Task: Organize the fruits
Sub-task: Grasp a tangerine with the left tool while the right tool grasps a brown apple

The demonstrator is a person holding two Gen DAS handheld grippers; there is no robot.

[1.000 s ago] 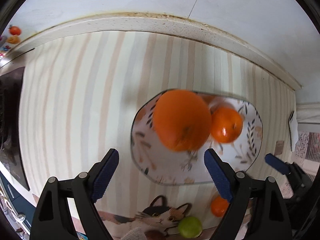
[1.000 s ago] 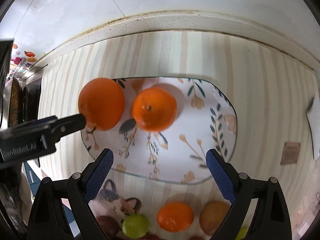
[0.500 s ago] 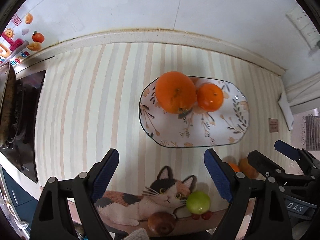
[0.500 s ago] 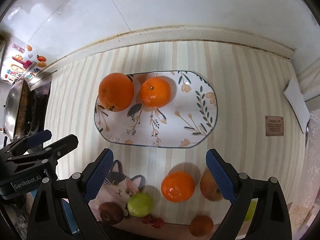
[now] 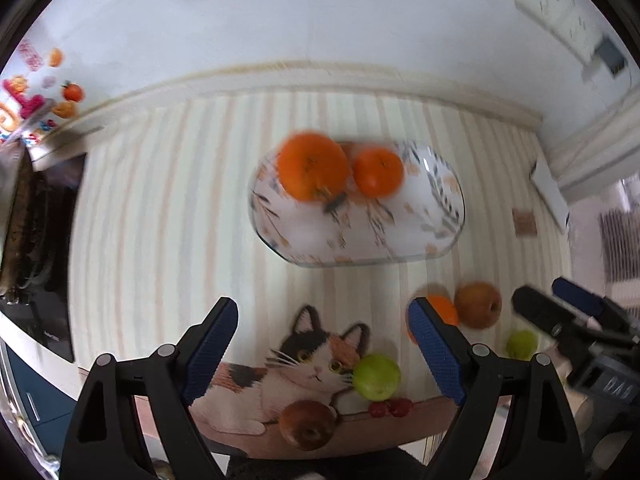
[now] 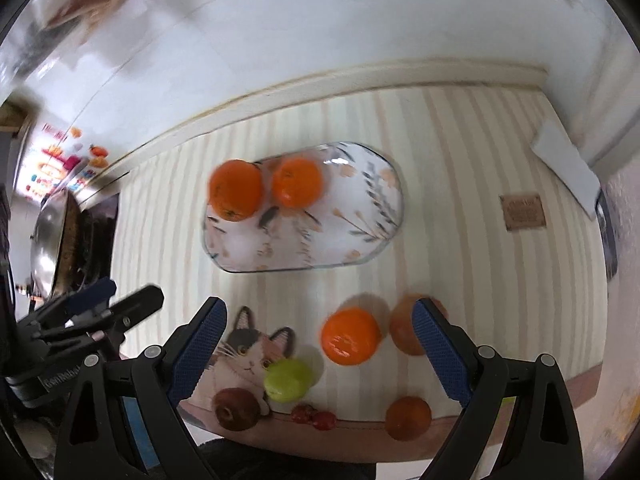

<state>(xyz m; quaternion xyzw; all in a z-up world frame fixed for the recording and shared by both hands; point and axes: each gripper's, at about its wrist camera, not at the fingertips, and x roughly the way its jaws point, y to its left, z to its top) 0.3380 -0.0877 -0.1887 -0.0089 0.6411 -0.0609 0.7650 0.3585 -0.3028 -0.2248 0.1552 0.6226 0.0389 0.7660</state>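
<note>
Left gripper point(image 5: 322, 346): jaws wide, empty. Plate point(image 6: 360, 248) holds two oranges point(image 6: 236, 190) at left end. Right gripper point(image 6: 318, 348): jaws wide, empty, above loose orange point(image 6: 350, 336). Judged between picks; next needs descent, centred closure.

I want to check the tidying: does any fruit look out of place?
Yes. Only two oranges lie on the plate. The green apple, another orange and other fruits sit loose on the mat.

Two oranges point(image 6: 236, 190) lie touching, seemingly, on the plate's point(image 6: 360, 240) left end.
</note>
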